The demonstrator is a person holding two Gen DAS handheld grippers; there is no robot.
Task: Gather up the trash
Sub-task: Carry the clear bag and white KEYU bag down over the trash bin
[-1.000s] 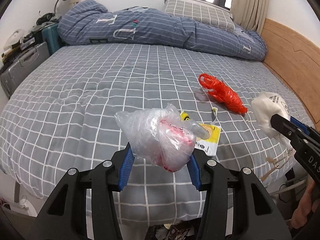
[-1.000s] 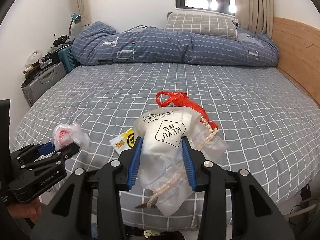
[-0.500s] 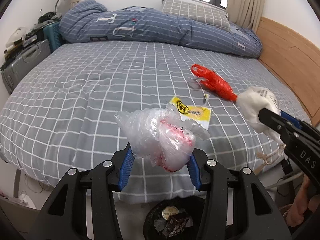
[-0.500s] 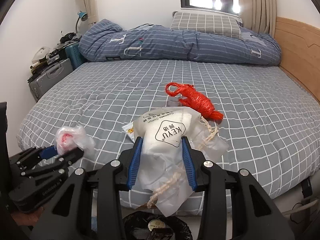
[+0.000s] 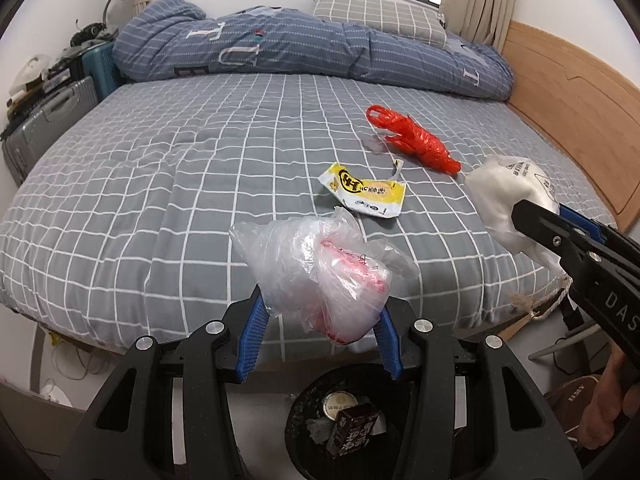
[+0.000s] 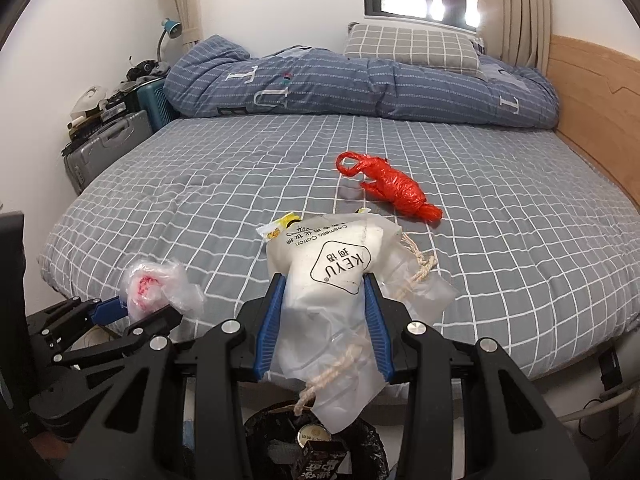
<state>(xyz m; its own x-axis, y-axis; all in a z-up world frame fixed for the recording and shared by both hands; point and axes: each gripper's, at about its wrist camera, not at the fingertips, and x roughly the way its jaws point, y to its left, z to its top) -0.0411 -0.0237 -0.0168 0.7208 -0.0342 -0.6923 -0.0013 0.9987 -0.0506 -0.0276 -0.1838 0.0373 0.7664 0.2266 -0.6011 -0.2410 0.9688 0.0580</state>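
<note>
My left gripper (image 5: 320,304) is shut on a crumpled clear plastic bag (image 5: 320,268) with pink inside, also seen at the left of the right wrist view as clear plastic bag (image 6: 156,284). My right gripper (image 6: 325,292) is shut on a white cotton-pad bag (image 6: 332,276) with a rope tie; that white bag (image 5: 508,192) shows at the right of the left wrist view. Both are held past the bed's near edge, above a black trash bin (image 5: 316,416) on the floor. A red plastic bag (image 5: 416,142) and a yellow wrapper (image 5: 364,192) lie on the bed.
The grey checked bed (image 5: 180,184) fills the view, with a blue duvet (image 5: 304,52) and pillow at the far end. A wooden headboard (image 5: 572,108) runs along the right. Suitcases (image 5: 44,120) stand at the left. The bin (image 6: 360,440) holds a can and a small carton.
Both grippers have drawn back from the bed with their bags still held. The bed's near edge and the black bin on the floor have come into view below them.
</note>
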